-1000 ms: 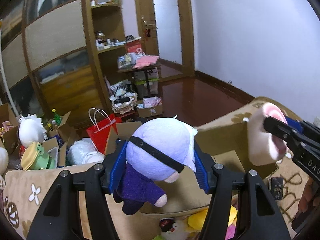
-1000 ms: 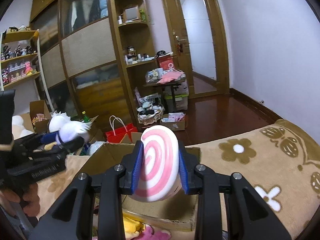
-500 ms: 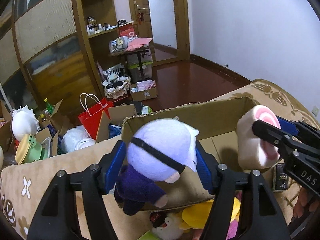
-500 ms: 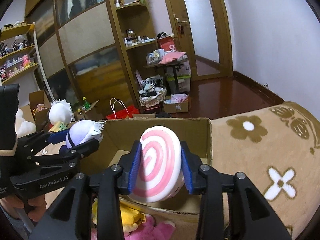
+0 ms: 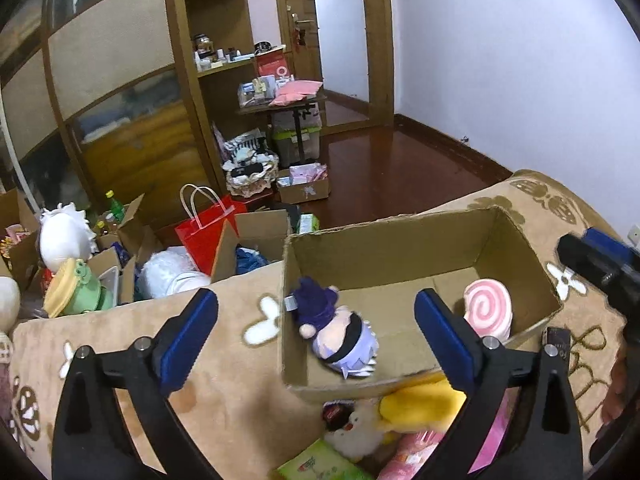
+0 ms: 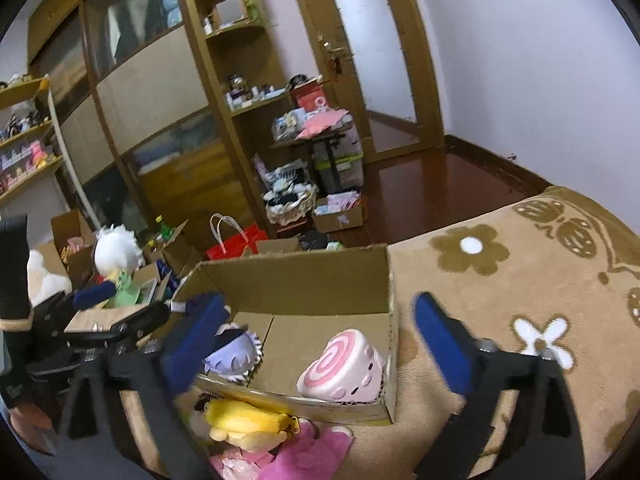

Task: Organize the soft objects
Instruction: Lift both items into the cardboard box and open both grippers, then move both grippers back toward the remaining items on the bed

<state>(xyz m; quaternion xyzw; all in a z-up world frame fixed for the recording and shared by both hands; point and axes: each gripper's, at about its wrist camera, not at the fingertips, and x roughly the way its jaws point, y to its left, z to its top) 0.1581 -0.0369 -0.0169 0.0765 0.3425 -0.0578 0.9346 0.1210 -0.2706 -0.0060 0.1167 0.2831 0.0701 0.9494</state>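
The left gripper (image 5: 316, 332) stood with its jaws wide apart; they had just been opening, and nothing was clamped between them. Its blue pads (image 5: 188, 330) touched no object. The purple doll (image 5: 340, 336) lay on the floor of the cardboard box (image 5: 400, 248), below and beyond the open jaws, tipped over with its pale head toward the near wall.

The right gripper (image 6: 320, 344) likewise stood fully spread, its jaws having just been opening, with nothing gripped. Its pads (image 6: 440, 344) were blurred. The pink swirl cushion (image 6: 344, 368) rested on its side inside the same box, in the corner next to the right-hand wall, clear of both pads. In the left wrist view the cushion (image 5: 488, 312) sat apart from the doll, toward the box's right end.

The box stood on a tan blanket (image 6: 500, 280) with flower patterns. A yellow plush toy (image 6: 244, 420) and a pink cloth (image 6: 304, 456) lay just outside the box's near wall.
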